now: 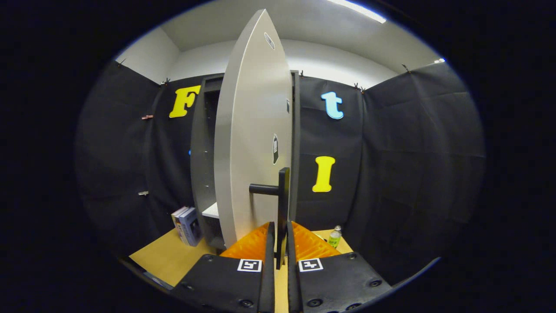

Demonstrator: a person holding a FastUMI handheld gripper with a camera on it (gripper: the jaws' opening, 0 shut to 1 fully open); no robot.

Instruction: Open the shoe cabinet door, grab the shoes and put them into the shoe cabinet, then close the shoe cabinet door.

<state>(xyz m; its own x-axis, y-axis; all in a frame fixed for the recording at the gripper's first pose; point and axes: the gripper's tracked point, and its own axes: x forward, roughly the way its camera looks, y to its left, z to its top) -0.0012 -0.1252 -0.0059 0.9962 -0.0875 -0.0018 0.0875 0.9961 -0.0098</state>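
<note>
Two fingers of my gripper close from either side on the lower end of the black bar handle of the shoe cabinet door; the bar runs up from between them, and both fingers appear to press on it, so I am clamped on the handle. A short black stub joins the bar to the pale grey door, which stands swung partly open towards me, its edge just ahead of my fingers and its face stretching up and to the left. Behind the door I see the dark shoe cabinet, with a light shelf showing low in the gap on the left. My gripper sits level, pointing straight at the door from just above the wooden table. Some books stand upright on the table just left of the cabinet's base. A small green bottle stands to the right of my fingers, near the table's far corner.
</note>
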